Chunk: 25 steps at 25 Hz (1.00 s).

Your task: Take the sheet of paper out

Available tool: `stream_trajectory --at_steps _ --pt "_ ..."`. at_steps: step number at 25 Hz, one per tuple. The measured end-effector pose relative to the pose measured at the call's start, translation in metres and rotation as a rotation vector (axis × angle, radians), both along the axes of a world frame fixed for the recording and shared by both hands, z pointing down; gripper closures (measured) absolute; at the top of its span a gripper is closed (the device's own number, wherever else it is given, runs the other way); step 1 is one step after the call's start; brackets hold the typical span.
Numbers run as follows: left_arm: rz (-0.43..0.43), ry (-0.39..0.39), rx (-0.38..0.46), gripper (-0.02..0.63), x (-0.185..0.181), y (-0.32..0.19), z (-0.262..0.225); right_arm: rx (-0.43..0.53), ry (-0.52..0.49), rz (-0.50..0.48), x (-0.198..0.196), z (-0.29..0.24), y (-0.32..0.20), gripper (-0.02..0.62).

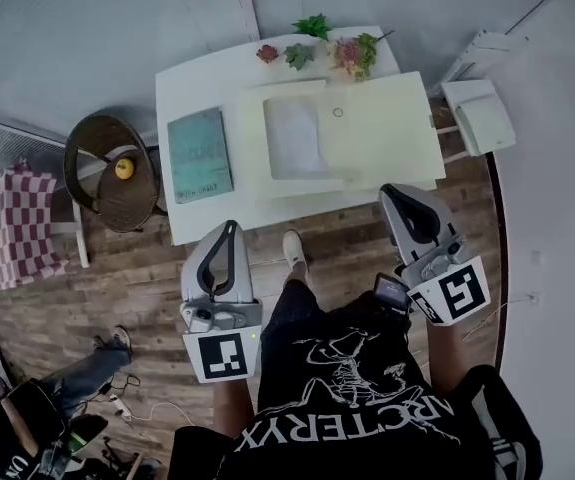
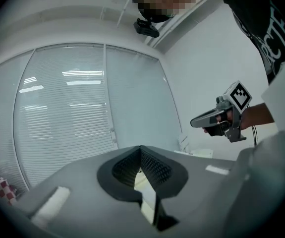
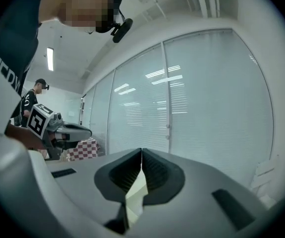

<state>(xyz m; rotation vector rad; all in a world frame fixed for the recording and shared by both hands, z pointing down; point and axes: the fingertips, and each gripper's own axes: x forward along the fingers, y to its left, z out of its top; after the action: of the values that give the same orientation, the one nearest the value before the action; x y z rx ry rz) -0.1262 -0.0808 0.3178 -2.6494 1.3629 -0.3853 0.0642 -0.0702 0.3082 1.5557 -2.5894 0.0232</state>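
On the white table [image 1: 197, 83] lies a large cream folder [image 1: 387, 133], and a pale sheet of paper [image 1: 295, 138] rests on its left half. Both grippers hang in front of my body, short of the table's near edge and touching nothing. My left gripper [image 1: 229, 230] points at the table near the teal book; in its own view its jaws [image 2: 140, 150] meet with nothing between them. My right gripper [image 1: 399, 193] hovers by the folder's near right corner. In its own view the jaws [image 3: 142, 152] are pressed together and empty.
A teal book [image 1: 199, 153] lies left of the folder, and plants [image 1: 332, 50] line the table's far edge. A wicker chair [image 1: 107, 173] stands at the left, and a white chair [image 1: 479, 116] at the right. Another person [image 1: 77, 378] sits on the wooden floor at lower left.
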Motion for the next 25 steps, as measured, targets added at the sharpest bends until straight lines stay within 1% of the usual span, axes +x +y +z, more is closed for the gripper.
stream_trajectory --at_steps 3,8,12,14,15,17,18,19,20,21,24,25 --pt "0.037 0.011 0.000 0.598 0.005 -0.041 -0.003 -0.005 0.004 0.038 0.002 0.000 -0.038 0.583" --pt "0.060 0.002 -0.018 0.598 0.017 -0.072 -0.003 -0.013 -0.017 0.043 0.009 0.000 -0.072 0.583" --pt "0.030 -0.004 -0.016 0.598 0.029 -0.083 -0.006 -0.046 -0.056 0.002 0.019 0.006 -0.097 0.583" --pt "0.001 -0.004 -0.011 0.598 0.034 -0.085 -0.008 -0.067 -0.107 -0.029 0.026 0.012 -0.109 0.581" --pt "-0.014 -0.004 -0.012 0.598 0.037 -0.085 -0.008 -0.085 -0.142 -0.045 0.030 0.018 -0.116 0.564" --pt "-0.043 -0.003 -0.024 0.598 0.044 -0.084 -0.007 -0.157 -0.209 -0.068 0.040 0.040 -0.129 0.451" --pt "-0.055 -0.003 -0.032 0.598 0.047 -0.084 -0.007 -0.208 -0.238 -0.070 0.045 0.058 -0.136 0.428" --pt "-0.067 -0.004 -0.039 0.598 0.049 -0.083 -0.007 -0.267 -0.268 -0.065 0.050 0.078 -0.145 0.397" --pt "-0.079 -0.002 -0.043 0.598 0.051 -0.084 -0.008 -0.331 -0.301 -0.062 0.054 0.100 -0.154 0.331" --pt "-0.092 -0.001 -0.044 0.598 0.053 -0.084 -0.009 -0.400 -0.344 -0.070 0.056 0.121 -0.164 0.281" --pt "-0.126 -0.033 -0.051 0.598 0.056 -0.083 -0.007 -0.616 -0.523 -0.145 0.053 0.182 -0.184 0.258" --pt "-0.136 -0.050 -0.058 0.598 0.056 -0.081 -0.004 -0.680 -0.563 -0.168 0.049 0.203 -0.189 0.250"
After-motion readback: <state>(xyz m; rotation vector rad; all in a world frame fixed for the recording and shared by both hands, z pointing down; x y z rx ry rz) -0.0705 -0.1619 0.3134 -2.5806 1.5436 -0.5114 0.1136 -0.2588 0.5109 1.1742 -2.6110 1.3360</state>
